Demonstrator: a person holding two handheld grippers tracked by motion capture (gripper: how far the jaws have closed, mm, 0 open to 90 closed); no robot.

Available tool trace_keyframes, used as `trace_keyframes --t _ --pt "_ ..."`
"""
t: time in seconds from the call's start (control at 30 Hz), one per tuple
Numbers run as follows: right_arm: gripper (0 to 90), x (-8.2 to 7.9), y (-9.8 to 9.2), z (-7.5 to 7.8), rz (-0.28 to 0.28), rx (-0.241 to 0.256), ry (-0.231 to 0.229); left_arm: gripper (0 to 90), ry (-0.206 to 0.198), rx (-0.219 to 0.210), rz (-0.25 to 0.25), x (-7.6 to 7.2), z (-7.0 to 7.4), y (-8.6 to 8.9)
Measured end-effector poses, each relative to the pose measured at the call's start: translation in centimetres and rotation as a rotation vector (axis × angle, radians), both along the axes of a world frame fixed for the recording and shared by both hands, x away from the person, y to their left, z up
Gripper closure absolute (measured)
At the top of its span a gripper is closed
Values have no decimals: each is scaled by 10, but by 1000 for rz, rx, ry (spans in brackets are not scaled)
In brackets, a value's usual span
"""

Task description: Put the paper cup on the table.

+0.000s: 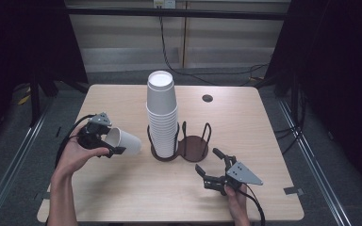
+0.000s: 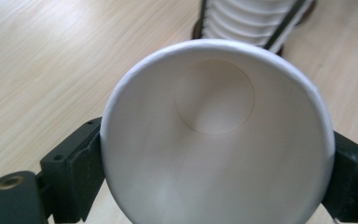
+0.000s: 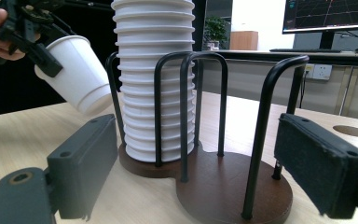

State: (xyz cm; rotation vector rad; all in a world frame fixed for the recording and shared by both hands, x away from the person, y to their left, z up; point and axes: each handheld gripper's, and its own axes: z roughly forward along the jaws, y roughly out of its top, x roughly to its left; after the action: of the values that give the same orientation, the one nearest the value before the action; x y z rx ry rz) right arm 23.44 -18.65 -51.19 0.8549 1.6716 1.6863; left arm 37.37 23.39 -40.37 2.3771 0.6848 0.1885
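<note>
One white paper cup (image 1: pixel 124 141) is being carried by the left gripper (image 1: pixel 104 142), whose jaws are pinching the cup at its rim from both sides; in the left gripper view the cup's open mouth (image 2: pixel 214 135) is facing the camera with a black pad pressing each flank. Seen from the high view, the cup is lying tilted nearly on its side, base pointing toward three o'clock, hovering just at nine o'clock of the tall stack of paper cups (image 1: pixel 161 117) and apart from it. That stack is sitting in the left ring of a dark wooden two-ring cup holder (image 1: pixel 193 147) with black wire uprights, while the right ring (image 3: pixel 235 189) is standing empty. The right gripper (image 1: pixel 208 167) is waiting at about five o'clock of the holder, jaws spread wide and gripping nothing, aimed at the holder's wire posts. Judging by this layout, the step in hand is moving a single cup between the stack and the holder; whether it is heading for the empty ring or the stack cannot be told. The next move is likely calling for turning the cup upright and lowering it between the wire posts without knocking the tall stack, which could be toppling easily.
</note>
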Motion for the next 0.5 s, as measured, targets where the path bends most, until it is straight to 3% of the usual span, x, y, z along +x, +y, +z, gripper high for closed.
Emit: trace_keyframes --t 0.13,0.27,0.3,0.33,0.47,0.5 --pt "128 0 0 0 -2 -2 0 103 1 39 26 6 1 1" --pt "128 -1 0 0 0 0 -1 102 18 69 17 9 1 -2" --pt "128 -1 0 0 3 0 0 101 23 98 31 13 1 -4" --pt "128 -1 0 0 3 0 0 101 23 98 31 13 1 -4" --pt "128 -1 -1 0 7 1 -3 100 32 183 7 19 5 -9" --pt "129 -1 -1 0 9 1 -3 100 35 180 26 20 5 -10"
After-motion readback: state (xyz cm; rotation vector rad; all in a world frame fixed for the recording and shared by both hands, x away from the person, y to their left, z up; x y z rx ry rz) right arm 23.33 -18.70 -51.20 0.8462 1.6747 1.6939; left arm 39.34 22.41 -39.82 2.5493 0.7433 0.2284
